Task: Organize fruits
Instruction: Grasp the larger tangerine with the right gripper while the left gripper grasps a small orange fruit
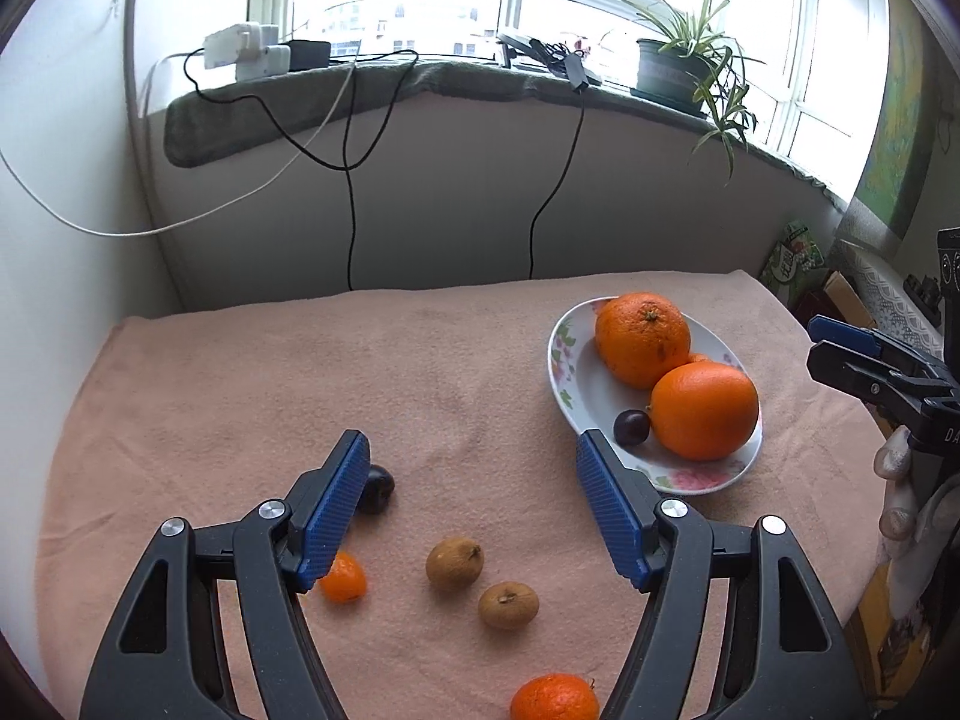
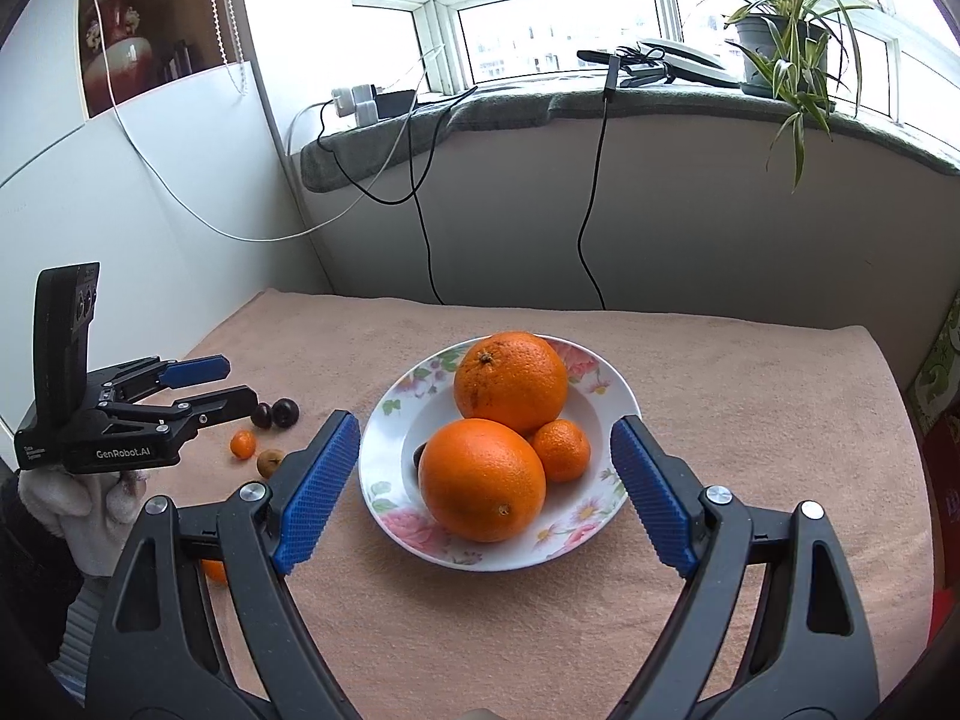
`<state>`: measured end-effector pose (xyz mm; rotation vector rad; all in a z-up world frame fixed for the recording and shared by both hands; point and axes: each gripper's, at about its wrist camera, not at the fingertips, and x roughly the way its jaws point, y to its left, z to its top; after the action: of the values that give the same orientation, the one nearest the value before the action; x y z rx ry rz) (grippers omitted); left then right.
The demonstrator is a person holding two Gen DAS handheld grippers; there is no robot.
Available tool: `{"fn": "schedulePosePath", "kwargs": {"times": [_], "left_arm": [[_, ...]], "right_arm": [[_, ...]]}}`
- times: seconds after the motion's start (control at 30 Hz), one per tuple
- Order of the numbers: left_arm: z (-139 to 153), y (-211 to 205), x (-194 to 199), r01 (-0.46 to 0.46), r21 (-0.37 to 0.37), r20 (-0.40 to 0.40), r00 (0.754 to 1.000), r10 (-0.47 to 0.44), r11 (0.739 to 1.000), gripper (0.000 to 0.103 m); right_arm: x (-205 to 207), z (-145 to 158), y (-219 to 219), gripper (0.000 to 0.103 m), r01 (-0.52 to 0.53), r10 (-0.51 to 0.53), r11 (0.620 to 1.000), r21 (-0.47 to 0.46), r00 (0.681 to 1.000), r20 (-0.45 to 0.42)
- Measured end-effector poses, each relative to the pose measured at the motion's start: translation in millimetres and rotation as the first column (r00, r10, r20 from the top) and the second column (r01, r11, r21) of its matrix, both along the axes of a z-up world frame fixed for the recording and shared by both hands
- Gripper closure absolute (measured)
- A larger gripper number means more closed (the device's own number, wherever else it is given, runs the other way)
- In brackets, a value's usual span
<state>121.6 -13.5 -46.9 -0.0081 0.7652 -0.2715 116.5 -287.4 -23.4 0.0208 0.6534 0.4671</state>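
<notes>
Left gripper point(image 1: 471, 450): released, nothing between the blue ribbed pads, hanging over the pink-towelled counter point(image 1: 240, 372). Right gripper point(image 2: 483, 438): also released and empty, its pads framing the plate point(image 2: 384, 420) from the near side without touching it.

Just beyond the left pad of the left gripper, a dark plum point(image 1: 379, 483), half hidden behind that pad. Nearer the front edge: a small orange piece point(image 1: 343, 579), partly covered by the same finger; two brown, rough-skinned round fruits point(image 1: 454, 564) point(image 1: 507, 604) near each other; a mandarin point(image 1: 555, 697) cut off by the lower frame edge.

Plate: white, oval, floral rim, toward the counter's right side. On it two large oranges point(image 2: 510, 383) point(image 2: 482, 479) touching, glossy and pitted; a small mandarin point(image 2: 561, 450) wedged against both; a dark plum point(image 1: 632, 427) at the near rim, mostly hidden behind the front orange in the right wrist view.

In the right wrist view two dark plums point(image 2: 276, 413) lie side by side by the left gripper's tips; only one shows in the left wrist view
</notes>
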Motion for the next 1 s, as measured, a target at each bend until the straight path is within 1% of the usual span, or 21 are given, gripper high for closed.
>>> {"fn": "schedulePosePath", "kwargs": {"times": [0.2,0.4,0.47,0.63,0.77,0.87,0.93,1.0], "left_arm": [[-3,29,-10,-0.056,-0.008,-0.005,0.998,0.056,0.998,0.032],[-14,53,-19,-0.109,-0.027,-0.024,0.994,0.108,0.994,0.032],[-18,59,-21,-0.121,-0.032,-0.033,0.992,0.120,0.992,0.032],[-29,72,-28,-0.140,-0.045,-0.057,0.989,0.138,0.989,0.032],[-39,79,-31,-0.140,-0.062,-0.085,0.987,0.134,0.988,0.033],[-46,80,-32,-0.128,-0.070,-0.111,0.987,0.119,0.989,0.042],[-50,81,-32,-0.126,-0.083,-0.124,0.986,0.115,0.989,0.043],[-53,81,-31,-0.123,-0.093,-0.132,0.985,0.110,0.988,0.047]], "right_arm": [[-7,-2,22,0.015,-0.072,0.072,0.997,-0.028,0.997,-0.012],[-16,-9,48,0.015,-0.153,0.151,0.986,-0.064,0.988,-0.044],[-18,-11,56,0.015,-0.185,0.181,0.981,-0.062,0.981,-0.064],[-28,-17,79,0.015,-0.281,0.274,0.958,-0.059,0.956,-0.108],[-39,-25,101,0.015,-0.366,0.354,0.928,-0.072,0.925,-0.142],[-48,-32,116,0.015,-0.414,0.397,0.906,-0.084,0.903,-0.162],[-53,-37,124,0.015,-0.433,0.414,0.897,-0.090,0.893,-0.176],[-56,-42,132,0.015,-0.449,0.427,0.888,-0.096,0.884,-0.190]]}}
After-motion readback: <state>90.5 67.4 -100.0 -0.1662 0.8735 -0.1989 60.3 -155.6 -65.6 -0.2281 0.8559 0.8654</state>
